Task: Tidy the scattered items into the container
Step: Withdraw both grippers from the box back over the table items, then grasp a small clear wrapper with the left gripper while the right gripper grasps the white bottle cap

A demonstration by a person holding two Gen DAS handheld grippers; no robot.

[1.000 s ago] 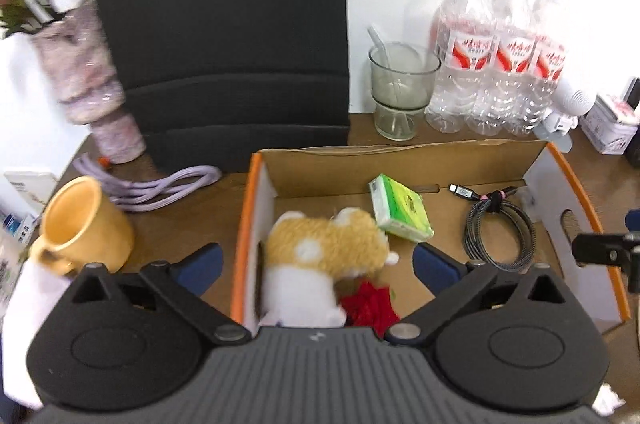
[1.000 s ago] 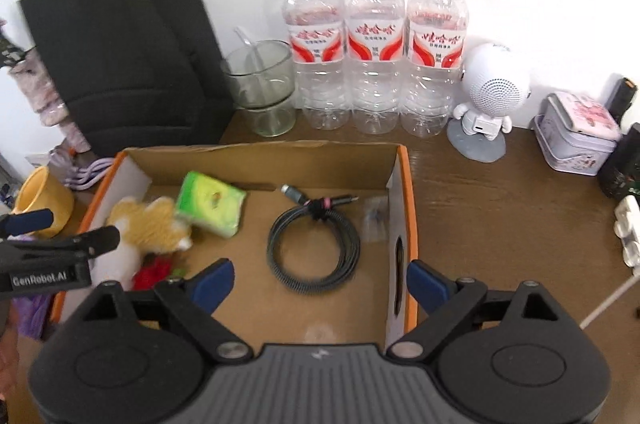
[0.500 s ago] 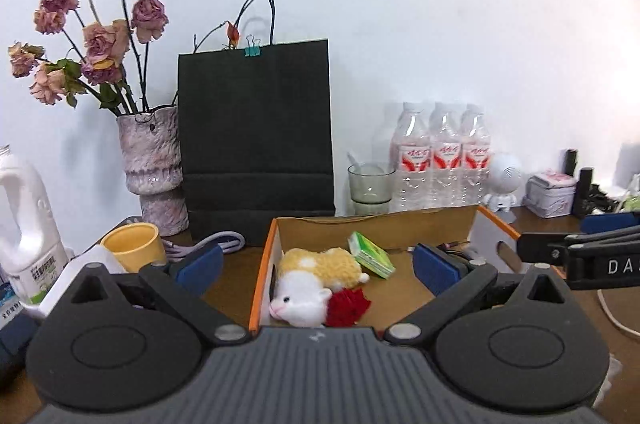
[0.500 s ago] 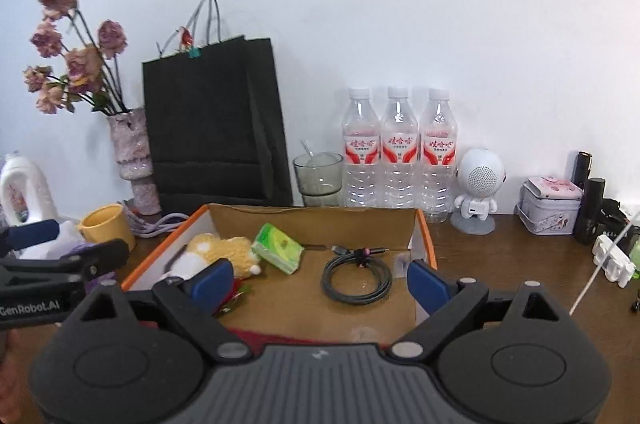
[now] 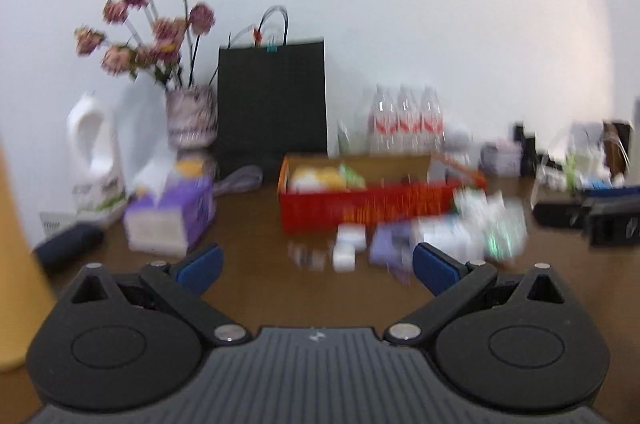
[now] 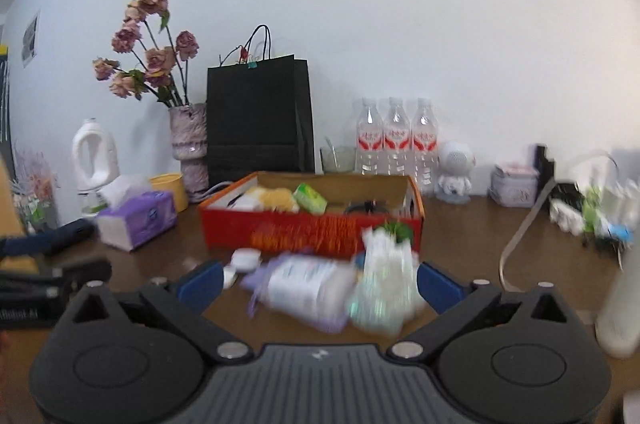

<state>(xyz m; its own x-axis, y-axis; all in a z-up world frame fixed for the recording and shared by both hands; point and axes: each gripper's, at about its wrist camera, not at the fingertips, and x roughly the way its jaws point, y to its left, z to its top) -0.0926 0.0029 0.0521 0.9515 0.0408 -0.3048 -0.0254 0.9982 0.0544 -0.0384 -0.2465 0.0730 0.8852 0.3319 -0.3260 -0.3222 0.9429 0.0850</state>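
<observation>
My right gripper (image 6: 318, 278) jaws are opening, blurry wipes pack (image 6: 308, 286) between them; red box (image 6: 312, 230) at 12 o'clock on the brown surface (image 6: 480, 236). Left gripper (image 5: 316, 264) jaws released, white wall behind.

Right gripper (image 6: 318, 282) low over the brown table (image 6: 480, 236), jaws opening, blue pads wide apart, nothing pressed between them. Ahead of the pads: blurred white-and-purple packet (image 6: 304, 288) lying flat, pale crinkled bag (image 6: 384, 288) beside it, small white case (image 6: 245, 260) to the left. Behind these, the red-fronted cardboard box (image 6: 312, 228) holding a plush toy (image 6: 272, 198), green pack (image 6: 310, 198) and coiled cable (image 6: 366, 207). Left gripper (image 6: 52, 270) at the left edge.
</observation>
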